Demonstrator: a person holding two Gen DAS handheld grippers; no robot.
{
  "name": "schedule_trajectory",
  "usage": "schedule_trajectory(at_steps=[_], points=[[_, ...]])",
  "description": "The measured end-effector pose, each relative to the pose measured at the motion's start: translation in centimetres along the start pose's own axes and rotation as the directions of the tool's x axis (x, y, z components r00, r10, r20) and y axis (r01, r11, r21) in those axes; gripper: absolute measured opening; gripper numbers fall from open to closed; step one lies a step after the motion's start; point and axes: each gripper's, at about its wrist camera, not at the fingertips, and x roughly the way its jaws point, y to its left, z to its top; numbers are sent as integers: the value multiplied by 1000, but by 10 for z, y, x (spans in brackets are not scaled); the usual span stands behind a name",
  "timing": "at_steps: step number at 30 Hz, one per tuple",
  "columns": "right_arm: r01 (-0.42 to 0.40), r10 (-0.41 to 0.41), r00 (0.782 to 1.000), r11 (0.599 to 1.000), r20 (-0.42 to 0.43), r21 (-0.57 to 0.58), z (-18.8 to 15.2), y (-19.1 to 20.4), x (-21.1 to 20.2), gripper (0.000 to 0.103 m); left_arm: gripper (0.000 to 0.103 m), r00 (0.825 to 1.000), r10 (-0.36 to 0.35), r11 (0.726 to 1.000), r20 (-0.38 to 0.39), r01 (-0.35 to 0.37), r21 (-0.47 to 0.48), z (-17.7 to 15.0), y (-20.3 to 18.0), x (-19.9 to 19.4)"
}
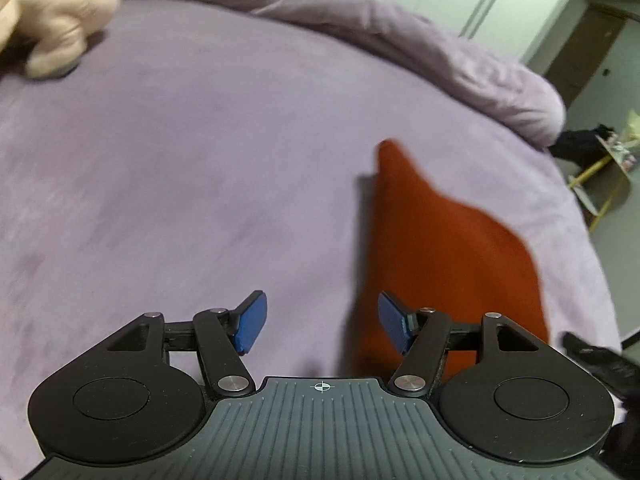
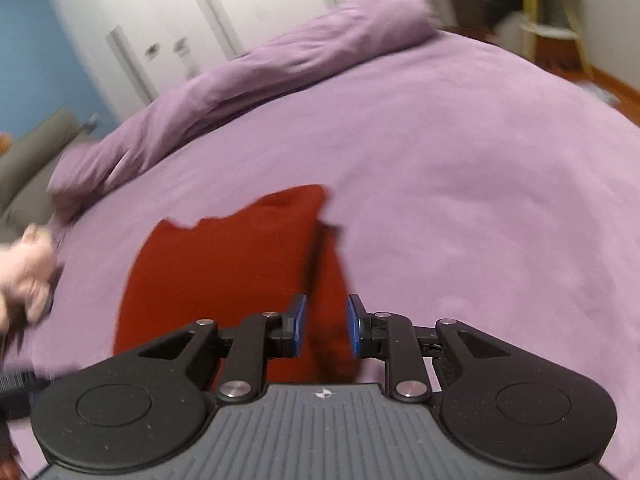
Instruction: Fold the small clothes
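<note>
Lying flat on purple bed [image 2: 460, 160]: red garment [image 2: 224, 276]; both tongs gaping.

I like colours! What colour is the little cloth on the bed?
Red cloth, clearest in the right wrist view.

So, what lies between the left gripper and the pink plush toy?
Only bare purple bedsheet, in the left wrist view, between the left gripper and the pink plush toy.

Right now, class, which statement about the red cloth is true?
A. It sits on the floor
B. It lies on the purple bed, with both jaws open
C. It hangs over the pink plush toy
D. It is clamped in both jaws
B: the red cloth lies on the purple bed; the left gripper and right gripper have their jaws apart with nothing clamped.
</note>
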Motion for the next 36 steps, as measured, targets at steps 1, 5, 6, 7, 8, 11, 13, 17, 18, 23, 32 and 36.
schedule_trajectory(at_steps=[1,5,6,7,8,11,13,17,18,23,32,36], points=[[-12,12,1000,999,-2,-44,3,13,8,22,67,1000,-13,1000,7,13,17,5,-9,5],[-7,4,1000,982,-11,-188,14,52,41,21,68,999,-38,997,12,37,61,28,-51,39],[-3,2,1000,979,-6,-206,18,58,48,21,68,1000,-26,998,16,25,63,33,-57,49],[5,-5,1000,976,-1,-219,20,62,55,20,68,1000,-11,998,24,9,61,38,-64,60],[21,-20,1000,971,6,-237,24,66,62,20,68,1000,-6,998,29,5,63,41,-66,70],[75,-74,997,951,16,-300,25,74,81,14,73,999,29,997,18,-30,65,48,-73,102],[89,-89,996,941,18,-327,22,74,92,12,80,998,51,994,26,-54,100,49,-76,120],[144,-118,989,916,92,-375,13,60,116,16,88,997,54,990,53,-60,129,39,-74,144],[126,-93,990,926,110,-356,11,52,118,18,89,997,54,991,61,-61,119,36,-72,148],[125,-54,981,911,187,-394,-2,46,124,18,89,988,58,982,144,-83,172,23,-74,156],[161,-104,983,889,154,-429,3,67,92,23,90,998,46,996,47,-50,78,32,-63,115],[127,-70,986,906,152,-404,-20,72,54,26,90,999,28,999,43,-30,39,22,-55,88]])
